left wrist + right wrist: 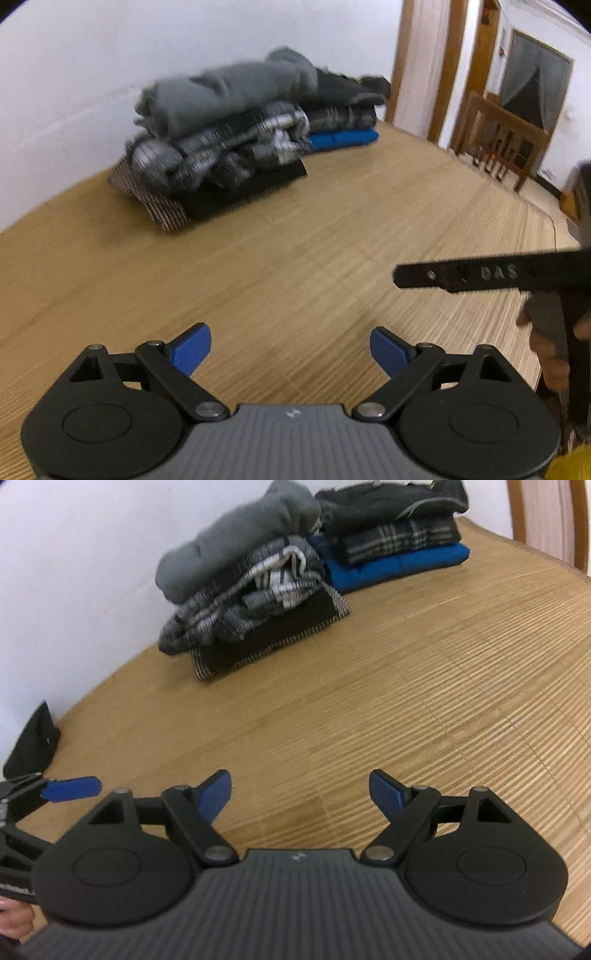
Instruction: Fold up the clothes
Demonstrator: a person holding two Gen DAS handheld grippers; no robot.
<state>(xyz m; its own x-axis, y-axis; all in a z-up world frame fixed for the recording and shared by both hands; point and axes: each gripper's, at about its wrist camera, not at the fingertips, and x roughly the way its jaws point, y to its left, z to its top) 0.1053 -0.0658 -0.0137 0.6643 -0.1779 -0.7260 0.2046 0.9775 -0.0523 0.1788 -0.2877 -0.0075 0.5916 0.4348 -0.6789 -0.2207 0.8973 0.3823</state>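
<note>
- The left hand-held gripper [290, 350] hovers over the bamboo mat [295, 258], jaws spread wide, nothing between them.
- The right hand-held gripper [300, 795] is likewise agape and empty.
- Folded clothes [251, 583] sit in two stacks at about 11 o'clock by the white wall [74, 572], well apart from both.

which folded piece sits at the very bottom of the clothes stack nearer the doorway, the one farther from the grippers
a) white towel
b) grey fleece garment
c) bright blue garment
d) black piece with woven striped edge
c: the bright blue folded garment lies flat on the bamboo mat, with a dark plaid folded piece and a black garment piled on top of it.
</note>
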